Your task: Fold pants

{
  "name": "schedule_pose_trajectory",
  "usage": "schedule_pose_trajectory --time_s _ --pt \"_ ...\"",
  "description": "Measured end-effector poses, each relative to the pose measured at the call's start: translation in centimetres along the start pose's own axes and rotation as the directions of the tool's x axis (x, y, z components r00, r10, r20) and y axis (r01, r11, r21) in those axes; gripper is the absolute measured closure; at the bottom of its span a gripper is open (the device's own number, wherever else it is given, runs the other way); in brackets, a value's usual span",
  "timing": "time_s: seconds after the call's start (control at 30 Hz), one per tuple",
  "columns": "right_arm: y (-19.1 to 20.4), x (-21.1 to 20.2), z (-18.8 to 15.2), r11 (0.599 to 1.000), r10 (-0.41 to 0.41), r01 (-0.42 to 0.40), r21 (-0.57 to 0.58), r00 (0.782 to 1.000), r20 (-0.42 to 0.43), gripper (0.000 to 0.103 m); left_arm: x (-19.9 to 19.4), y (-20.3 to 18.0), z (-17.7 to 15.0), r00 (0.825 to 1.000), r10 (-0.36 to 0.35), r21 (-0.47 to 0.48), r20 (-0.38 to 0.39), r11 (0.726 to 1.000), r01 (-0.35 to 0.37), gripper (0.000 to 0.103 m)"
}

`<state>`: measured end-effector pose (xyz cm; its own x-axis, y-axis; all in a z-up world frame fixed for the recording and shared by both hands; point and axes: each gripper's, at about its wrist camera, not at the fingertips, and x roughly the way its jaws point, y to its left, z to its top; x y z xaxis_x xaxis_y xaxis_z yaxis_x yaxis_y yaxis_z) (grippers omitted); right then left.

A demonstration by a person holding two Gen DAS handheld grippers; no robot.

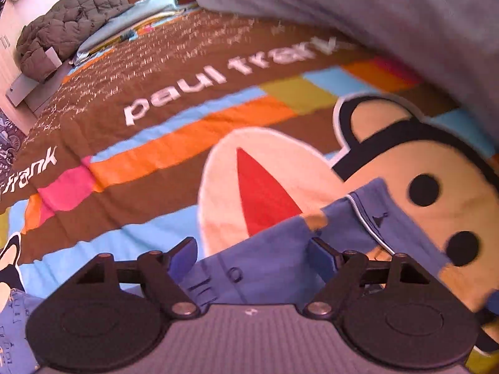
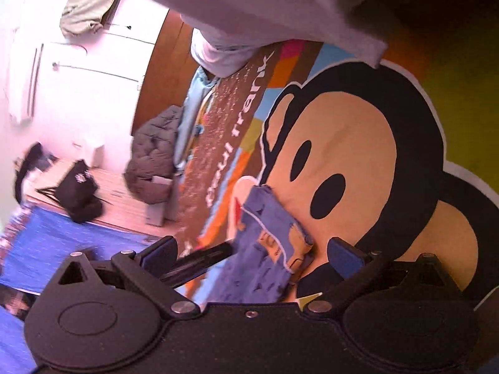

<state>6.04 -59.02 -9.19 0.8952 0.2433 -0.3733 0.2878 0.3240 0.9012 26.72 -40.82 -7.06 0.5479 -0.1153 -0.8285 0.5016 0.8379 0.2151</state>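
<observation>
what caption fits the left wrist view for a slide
Open left gripper over blue pants lying on a cartoon monkey bedspread.

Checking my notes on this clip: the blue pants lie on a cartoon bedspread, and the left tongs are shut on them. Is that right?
Not quite. The blue pants do lie on the cartoon bedspread, but the left tongs are open, not shut on them. In the left wrist view the fingers stand wide apart over the fabric, pinching nothing.
</observation>
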Motion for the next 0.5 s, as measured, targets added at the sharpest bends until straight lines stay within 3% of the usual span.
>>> schedule_pose_trajectory --time_s 0.1,0.33,0.43,0.5 --pt "-0.4 -0.4 0.5 0.999 0.029 -0.028 0.043 0.999 -0.023 0.001 0.6 0.0 -0.1 1.000 0.027 -0.056 0.003 0.998 -0.027 0.013" --pt "0.2 -0.6 0.1 0.999 0.016 -0.014 0.033 0.997 -0.077 0.004 -0.7 2.5 1.8 0.998 -0.027 -0.127 -0.049 0.992 0.020 0.017" --pt "1.1 -0.2 -0.7 0.992 -0.115 0.111 -0.065 0.992 -0.049 0.021 -1.3 2.8 3.1 0.989 -0.121 -0.141 -0.082 0.984 0.109 0.017" --pt "2.4 0.4 -1.8 0.959 -0.217 0.208 -0.193 0.976 -0.023 0.023 -1.9 2.3 3.6 0.981 -0.172 -0.132 -0.090 0.978 0.160 0.016"
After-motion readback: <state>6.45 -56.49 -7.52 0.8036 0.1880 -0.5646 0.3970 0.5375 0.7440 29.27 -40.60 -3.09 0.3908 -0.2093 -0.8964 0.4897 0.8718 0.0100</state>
